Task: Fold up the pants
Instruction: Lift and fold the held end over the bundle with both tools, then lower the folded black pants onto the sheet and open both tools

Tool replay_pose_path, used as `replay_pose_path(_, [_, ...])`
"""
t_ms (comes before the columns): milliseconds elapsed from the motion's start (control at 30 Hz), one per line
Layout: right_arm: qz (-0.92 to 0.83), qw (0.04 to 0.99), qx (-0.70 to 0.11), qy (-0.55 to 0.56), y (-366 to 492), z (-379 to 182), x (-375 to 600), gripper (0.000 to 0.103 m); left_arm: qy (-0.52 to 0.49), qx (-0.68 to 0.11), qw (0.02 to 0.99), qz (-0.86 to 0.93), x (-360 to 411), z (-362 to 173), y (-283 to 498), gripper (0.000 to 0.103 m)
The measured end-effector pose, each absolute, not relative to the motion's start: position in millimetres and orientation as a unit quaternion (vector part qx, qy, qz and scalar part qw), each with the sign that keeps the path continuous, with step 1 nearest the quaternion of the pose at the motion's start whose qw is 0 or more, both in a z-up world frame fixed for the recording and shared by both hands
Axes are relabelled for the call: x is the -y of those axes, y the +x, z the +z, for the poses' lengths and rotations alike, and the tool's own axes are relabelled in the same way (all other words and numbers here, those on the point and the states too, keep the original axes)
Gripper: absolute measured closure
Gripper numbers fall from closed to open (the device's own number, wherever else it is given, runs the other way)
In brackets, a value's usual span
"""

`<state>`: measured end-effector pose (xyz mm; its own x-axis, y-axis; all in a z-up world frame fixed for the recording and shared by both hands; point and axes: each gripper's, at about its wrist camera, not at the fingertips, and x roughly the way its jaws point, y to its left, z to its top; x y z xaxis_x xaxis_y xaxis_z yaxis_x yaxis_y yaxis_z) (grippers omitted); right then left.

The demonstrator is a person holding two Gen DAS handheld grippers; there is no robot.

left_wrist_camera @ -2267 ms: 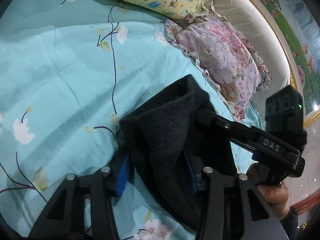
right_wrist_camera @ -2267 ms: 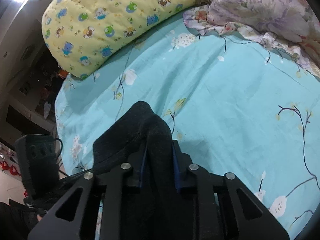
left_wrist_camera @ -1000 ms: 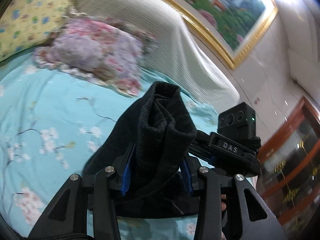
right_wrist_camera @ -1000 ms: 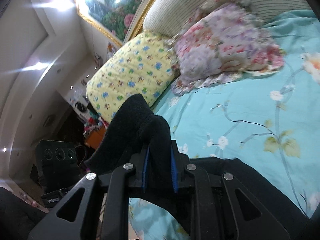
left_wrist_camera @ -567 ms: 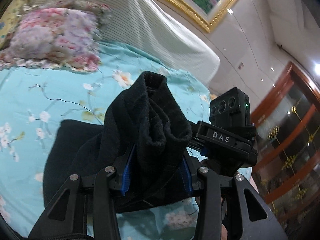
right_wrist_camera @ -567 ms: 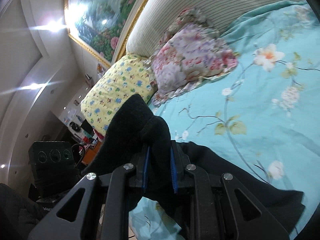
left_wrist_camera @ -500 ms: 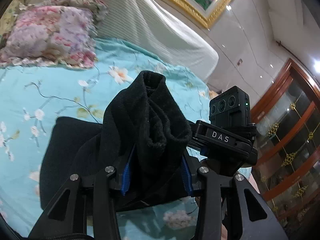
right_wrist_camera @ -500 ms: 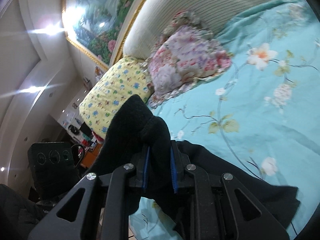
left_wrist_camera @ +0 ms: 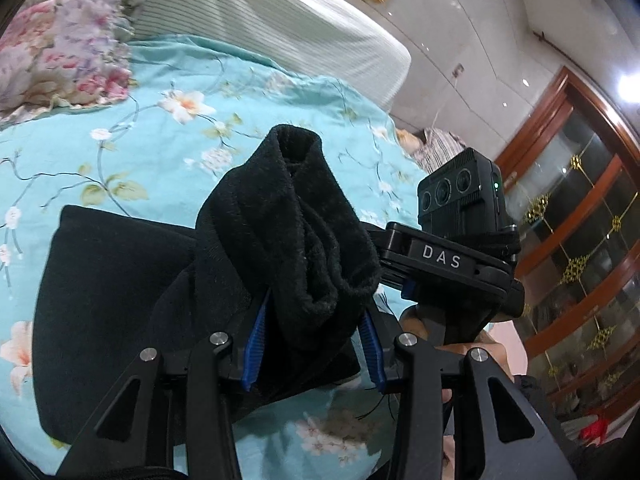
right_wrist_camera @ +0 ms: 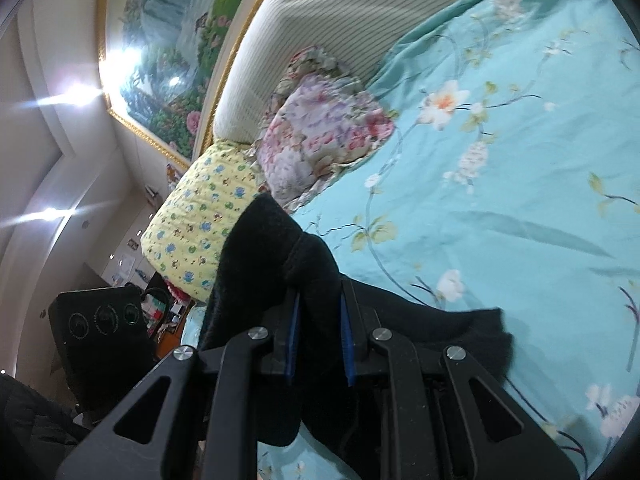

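Observation:
The black fleece pants (left_wrist_camera: 112, 288) hang over the turquoise floral bedsheet (left_wrist_camera: 160, 80). My left gripper (left_wrist_camera: 312, 344) is shut on a bunched edge of the pants, which sticks up between the blue pads. My right gripper (right_wrist_camera: 318, 340) is shut on another bunched edge of the pants (right_wrist_camera: 272, 256). More of the pants spreads over the sheet below it (right_wrist_camera: 460, 328). The right gripper's body and camera (left_wrist_camera: 460, 216) show close by in the left wrist view, held by a hand. The fingertips of both grippers are hidden by cloth.
A floral pillow (left_wrist_camera: 60, 60) and a yellow cartoon-print pillow (right_wrist_camera: 200, 232) lie by the striped headboard (left_wrist_camera: 280, 24). A framed landscape painting (right_wrist_camera: 180, 40) hangs above. A wooden glass cabinet (left_wrist_camera: 580, 220) stands beyond the bed edge.
Both grippers have lifted and swung with the pants held, from facing the sheet to facing the headboard and room. More of the pants now spreads on the sheet below them.

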<state>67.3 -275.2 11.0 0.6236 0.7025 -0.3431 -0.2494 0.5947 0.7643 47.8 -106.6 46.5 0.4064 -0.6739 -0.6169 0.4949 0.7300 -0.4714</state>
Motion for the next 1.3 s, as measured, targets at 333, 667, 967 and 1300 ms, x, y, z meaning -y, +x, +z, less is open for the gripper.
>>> replay_pose_path(333, [0.231,0.847,-0.347,0.329,52.9,-3.9,287.6,0.081,-0.089,-0.44,0.811,-0.376,126.0,27.0,57.5,0.057])
replay_pose_path(667, [0.093,0.858,-0.386,0.326,29.8,-0.5,311.2,0.066,-0.105,-0.459,0.781,-0.409,130.8,25.4,62.5,0.032])
replay_pose_path(967, [0.055,0.875,-0.351,0.33,-0.4,26.0,309.2,0.023,-0.101,-0.456,0.79,-0.398,109.3,35.5,47.8,0.022])
replay_pose_path(1300, [0.05,0.887,-0.337,0.312,-4.9,44.2,279.8,0.015,-0.076,-0.452,0.845,-0.275,59.9,45.8,48.3,0.017])
